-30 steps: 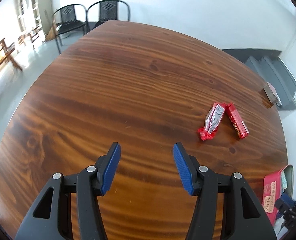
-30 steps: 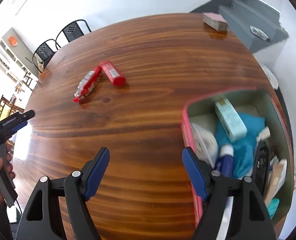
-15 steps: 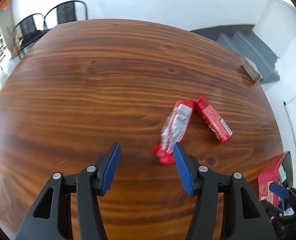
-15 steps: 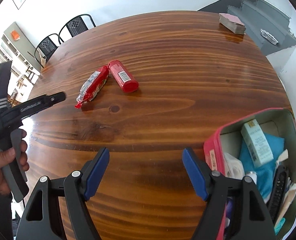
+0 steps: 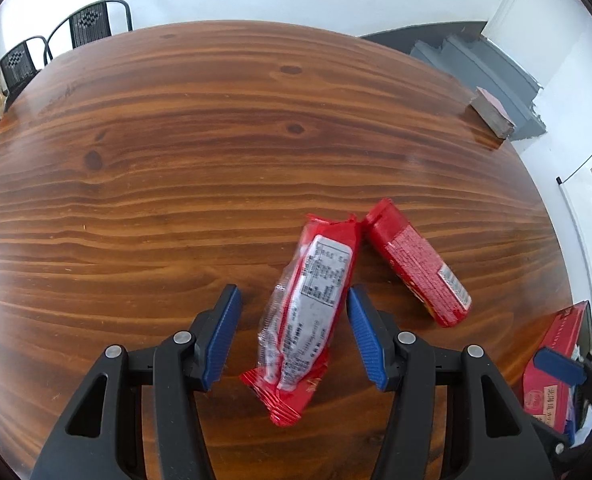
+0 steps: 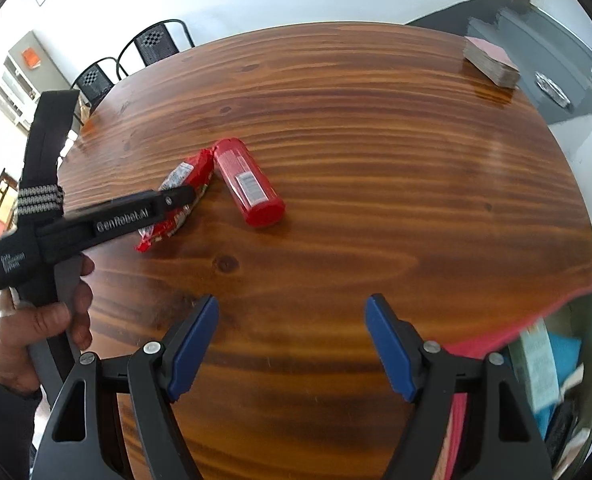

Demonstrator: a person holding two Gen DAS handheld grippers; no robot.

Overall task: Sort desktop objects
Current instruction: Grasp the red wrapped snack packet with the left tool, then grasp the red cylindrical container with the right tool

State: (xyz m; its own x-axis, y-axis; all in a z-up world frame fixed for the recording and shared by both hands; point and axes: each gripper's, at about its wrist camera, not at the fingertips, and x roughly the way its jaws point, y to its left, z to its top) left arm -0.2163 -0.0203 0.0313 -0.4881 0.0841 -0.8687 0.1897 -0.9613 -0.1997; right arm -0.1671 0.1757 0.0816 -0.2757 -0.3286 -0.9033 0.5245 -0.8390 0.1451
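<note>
Wrapper (image 5: 310, 312) of red foil lies flat on my tabletop (image 5: 176, 168) between the half-open left tongs (image 5: 292, 336), untouched by either pad. Red tube (image 5: 414, 264) lies at two o'clock, just beside it. My right tongs (image 6: 292, 344) stand wide, empty.

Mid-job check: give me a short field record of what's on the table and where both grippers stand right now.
surface: wooden table
left gripper: open, jaws either side of the red snack packet, pads not pressing
beside packet: red tube, lying flat, near end touching packet
right gripper: open, nothing between jaws, over bare wood
container: red box, open, already holds items
far edge: card stack
</note>
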